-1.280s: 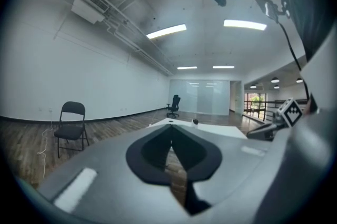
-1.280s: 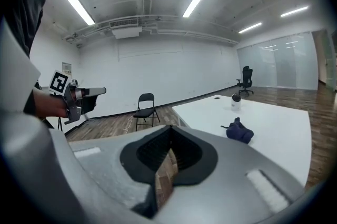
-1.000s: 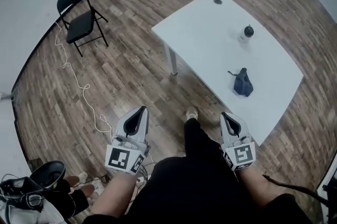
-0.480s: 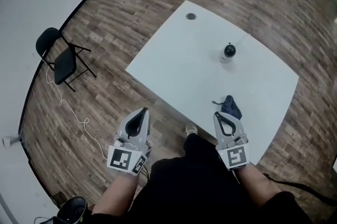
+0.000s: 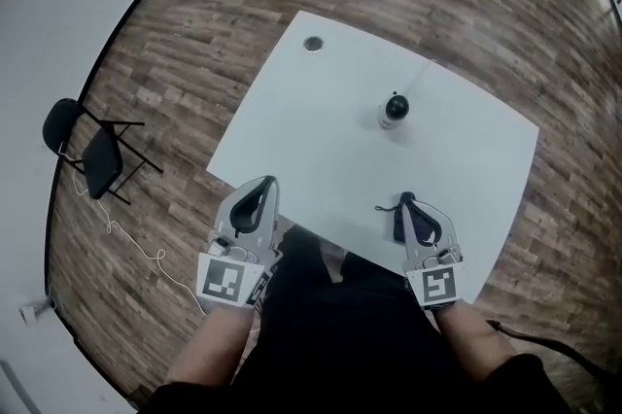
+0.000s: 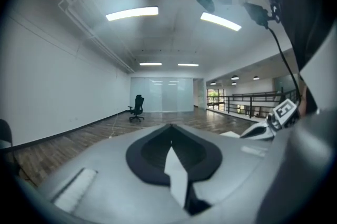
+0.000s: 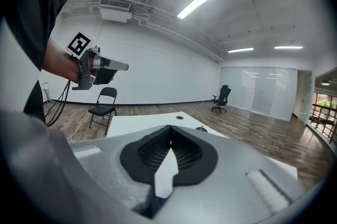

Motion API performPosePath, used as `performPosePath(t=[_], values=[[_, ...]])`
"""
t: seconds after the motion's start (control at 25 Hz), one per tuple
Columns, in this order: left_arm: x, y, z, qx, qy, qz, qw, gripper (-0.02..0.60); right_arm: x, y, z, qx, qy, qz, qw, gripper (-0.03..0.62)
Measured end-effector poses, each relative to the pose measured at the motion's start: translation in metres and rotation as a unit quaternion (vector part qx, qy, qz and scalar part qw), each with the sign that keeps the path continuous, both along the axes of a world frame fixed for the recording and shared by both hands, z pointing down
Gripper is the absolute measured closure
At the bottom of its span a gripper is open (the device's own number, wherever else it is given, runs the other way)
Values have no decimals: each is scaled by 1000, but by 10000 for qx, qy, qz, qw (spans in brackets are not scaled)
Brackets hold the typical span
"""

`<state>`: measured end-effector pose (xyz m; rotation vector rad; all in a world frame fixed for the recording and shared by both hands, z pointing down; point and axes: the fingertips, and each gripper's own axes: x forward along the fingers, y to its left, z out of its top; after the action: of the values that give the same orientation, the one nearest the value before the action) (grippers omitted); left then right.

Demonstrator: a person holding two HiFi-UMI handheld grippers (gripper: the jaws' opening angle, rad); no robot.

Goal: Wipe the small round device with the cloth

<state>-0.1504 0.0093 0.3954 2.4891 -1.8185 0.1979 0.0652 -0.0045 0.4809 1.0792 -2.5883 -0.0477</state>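
The small round device (image 5: 394, 109), a black ball on a white base, stands mid-table on the white table (image 5: 292, 130). A dark blue cloth (image 5: 397, 225) lies near the table's front edge, mostly hidden under my right gripper (image 5: 408, 199). That gripper is shut and empty, its tips over the cloth. My left gripper (image 5: 264, 181) is shut and empty at the table's near left edge. In the left gripper view the left gripper (image 6: 169, 126) shows its tips meeting. In the right gripper view the right gripper (image 7: 170, 126) points over the table (image 7: 137, 123) toward the device (image 7: 201, 129).
A black folding chair (image 5: 92, 159) stands on the wood floor to the left, with a white cable (image 5: 136, 242) lying near it. A round grommet hole (image 5: 312, 44) sits at the table's far corner. An office chair (image 6: 138, 107) stands far off by the glass wall.
The table has come closer in the head view. Both grippers have moved forward from over the floor to the table's near edge. The right one now covers the cloth.
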Motion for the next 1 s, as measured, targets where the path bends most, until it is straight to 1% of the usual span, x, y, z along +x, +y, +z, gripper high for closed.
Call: performPosePath(t=[0.08, 0.16, 0.28, 0.36, 0.44, 0.56, 0.72, 0.8, 0.92, 1.0], values=[[3, -20, -2, 40, -2, 250, 9997, 575, 4, -8, -5, 81, -100, 233, 9996, 592], [8, -35, -5, 69, -33, 594, 9982, 575, 8, -12, -9, 136, -156, 519, 9984, 592], [16, -55, -7, 164, -101, 1145, 9932, 575, 16, -14, -6, 126, -158, 1053, 9942, 592], [23, -70, -7, 206, -48, 1486, 9887, 575, 21, -15, -6, 150, -155, 1406, 9898, 592], [31, -82, -5, 206, 30, 1844, 9826, 575, 26, -15, -9, 158, -140, 1776, 9839, 592], [45, -91, 0, 164, 154, 2386, 9709, 575, 29, -11, -13, 156, -155, 2261, 9739, 592], [60, -94, 1, -79, 477, 2934, 9548, 575, 25, 1, -12, 126, -68, 2722, 9621, 592], [63, -94, 2, -126, 634, 3167, 9463, 575, 29, 9, -7, 16, -70, 3068, 9518, 592], [68, -96, 9, -177, 616, 3474, 9355, 575, 45, 22, -1, -316, -301, 3608, 9316, 592], [73, -99, 10, -208, 609, 3588, 9312, 575, 52, 26, 1, -453, -383, 3751, 9251, 592]])
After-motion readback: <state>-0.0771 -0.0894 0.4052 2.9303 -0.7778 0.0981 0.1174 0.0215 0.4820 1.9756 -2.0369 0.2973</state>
